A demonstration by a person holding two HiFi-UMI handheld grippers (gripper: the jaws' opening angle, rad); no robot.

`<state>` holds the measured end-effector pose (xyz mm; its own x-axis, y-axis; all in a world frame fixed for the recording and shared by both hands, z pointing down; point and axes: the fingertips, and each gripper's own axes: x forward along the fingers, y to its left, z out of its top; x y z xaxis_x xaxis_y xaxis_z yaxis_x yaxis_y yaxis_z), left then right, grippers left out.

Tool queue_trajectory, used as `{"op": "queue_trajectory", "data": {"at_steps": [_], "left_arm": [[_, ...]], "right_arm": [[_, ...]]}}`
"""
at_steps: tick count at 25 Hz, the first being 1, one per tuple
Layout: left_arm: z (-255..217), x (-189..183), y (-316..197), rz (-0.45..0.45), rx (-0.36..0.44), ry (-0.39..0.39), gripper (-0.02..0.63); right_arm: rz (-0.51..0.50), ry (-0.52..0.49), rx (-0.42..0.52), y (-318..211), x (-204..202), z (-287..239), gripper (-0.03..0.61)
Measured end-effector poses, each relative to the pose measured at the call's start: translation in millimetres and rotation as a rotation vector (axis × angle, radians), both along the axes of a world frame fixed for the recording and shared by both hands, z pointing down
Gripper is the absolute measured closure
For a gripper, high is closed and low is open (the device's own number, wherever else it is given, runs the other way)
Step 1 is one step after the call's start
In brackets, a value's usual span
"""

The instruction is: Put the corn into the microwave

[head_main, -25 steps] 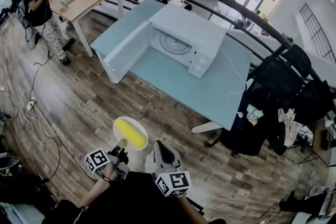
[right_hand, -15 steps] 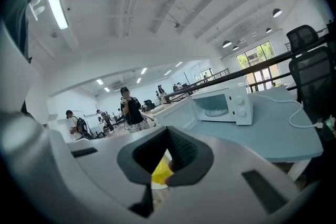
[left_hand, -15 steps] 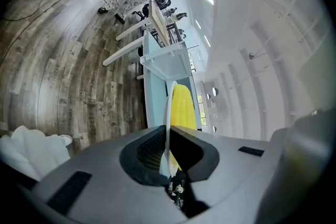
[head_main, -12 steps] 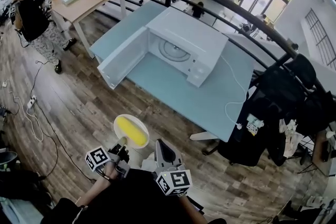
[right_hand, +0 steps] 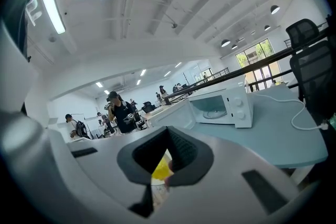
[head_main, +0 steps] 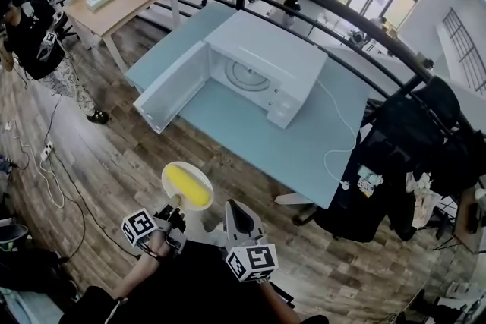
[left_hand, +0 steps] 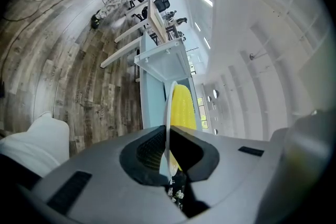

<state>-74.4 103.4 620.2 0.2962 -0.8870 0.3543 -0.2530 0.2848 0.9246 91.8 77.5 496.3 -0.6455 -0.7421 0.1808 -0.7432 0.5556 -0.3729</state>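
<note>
Now left gripper clamps plate rim, corn on top.
Right gripper beside it, jaws together; bare floor ahead, then table edge, microwave door open.

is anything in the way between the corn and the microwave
Nothing visible. The microwave has its door swung wide open, only the turntable inside, and the table before it is bare. The corn lies on the plate held by the left hand-held gripper, with only open floor up to the table.
</note>
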Motion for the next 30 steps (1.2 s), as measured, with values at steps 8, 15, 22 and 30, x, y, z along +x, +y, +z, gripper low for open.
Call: {"op": "queue_trajectory", "data": {"at_steps": [8, 15, 22, 30], "left_arm": [[-1.5, 3.9, -21.6, 0.011, -0.001, 0.005, 0.595], [6.1, 12.3, -50.4, 0.046, 0.003, 0.011, 0.595], [14.6, 15.3, -88.4, 0.053, -0.016, 0.021, 0.595], [17.7, 20.5, -135.2, 0.064, -0.04, 0.022, 0.595]], "right_arm": [[0.03, 0.011, -0.012, -11.3, 9.3, 1.8, 0.569], [0.099, 0.024, -0.012, -39.3, 26.3, 0.3, 0.569], [0.119, 0.031, -0.035, -68.6, 31.4, 12.0, 0.569], [0.124, 0.034, -0.061, -112.6, 31.7, 20.0, 0.569]]}}
